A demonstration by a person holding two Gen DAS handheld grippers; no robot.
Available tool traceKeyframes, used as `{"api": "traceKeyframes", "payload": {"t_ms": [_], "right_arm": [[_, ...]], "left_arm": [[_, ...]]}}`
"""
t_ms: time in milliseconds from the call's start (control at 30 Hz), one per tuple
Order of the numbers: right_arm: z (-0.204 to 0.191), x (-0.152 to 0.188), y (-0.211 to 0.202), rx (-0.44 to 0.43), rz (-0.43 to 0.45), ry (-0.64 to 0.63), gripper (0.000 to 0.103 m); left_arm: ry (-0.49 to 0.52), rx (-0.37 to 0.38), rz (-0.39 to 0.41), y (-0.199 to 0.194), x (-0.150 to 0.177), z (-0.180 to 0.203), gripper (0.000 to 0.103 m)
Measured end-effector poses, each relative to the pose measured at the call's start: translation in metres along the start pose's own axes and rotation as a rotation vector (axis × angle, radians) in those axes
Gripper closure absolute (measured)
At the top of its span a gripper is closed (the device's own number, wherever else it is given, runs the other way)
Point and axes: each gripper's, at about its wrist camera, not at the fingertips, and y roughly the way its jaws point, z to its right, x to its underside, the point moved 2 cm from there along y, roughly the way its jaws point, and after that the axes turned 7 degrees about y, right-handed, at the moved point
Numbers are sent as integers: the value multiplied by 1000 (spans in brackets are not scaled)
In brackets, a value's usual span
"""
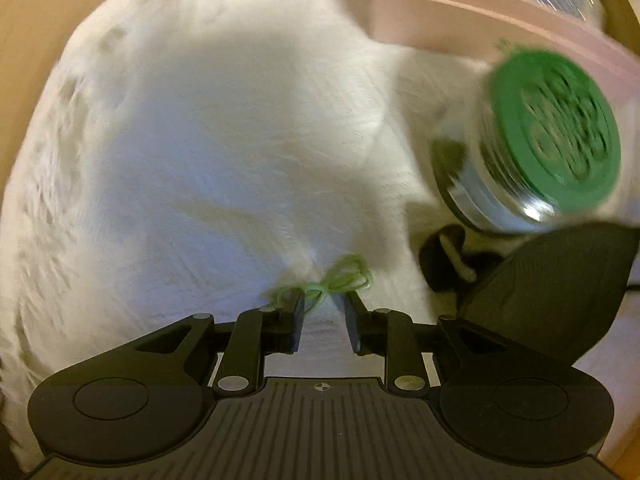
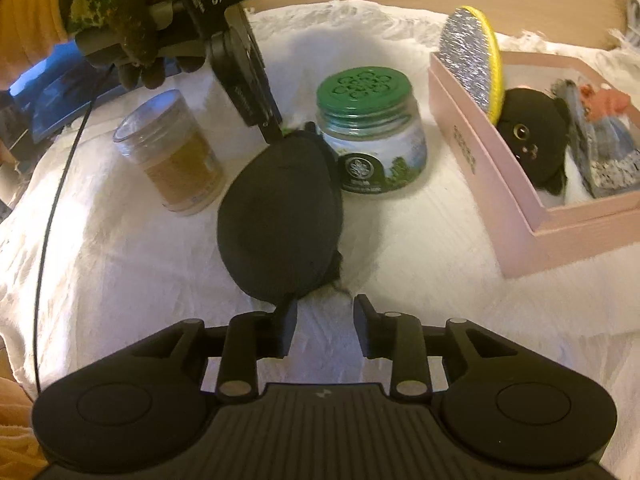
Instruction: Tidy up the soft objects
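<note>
A: Right wrist view: the black eye mask [image 2: 280, 216] lies on the white cloth [image 2: 120, 260] before the green-lidded jar [image 2: 370, 132]; the right gripper [image 2: 326, 324] is parted, pads gripping nothing.

B: The left gripper [image 1: 323, 316] is slightly parted, with green thread [image 1: 340, 278] at its tips; grip unclear.

A white cloth [image 2: 420, 240], lightly wrinkled and matt, is covering the table. A black eye mask [image 2: 280, 208] is showing soft, matt fabric. The jar [image 2: 372, 136] is looking like clear glossy glass with a green plastic lid [image 2: 364, 84]. The pink box [image 2: 520, 216] is appearing to be matt cardboard. A glittery sponge [image 2: 468, 52] is catching light.
</note>
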Motion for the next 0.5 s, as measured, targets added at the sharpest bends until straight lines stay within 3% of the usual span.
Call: {"api": "traceKeyframes", "payload": {"t_ms": [100, 233, 400, 500], "right_arm": [[2, 1, -1, 3, 6, 10, 71], [2, 4, -1, 1, 11, 15, 67], [0, 5, 1, 1, 5, 19, 67], [0, 5, 0, -1, 10, 12, 67]], "left_arm": [[-133, 69, 55, -6, 4, -27, 76], [-467, 198, 136, -18, 19, -77, 77], [-873, 266, 22, -11, 50, -113, 78], [-1079, 343, -1, -7, 71, -109, 78]]}}
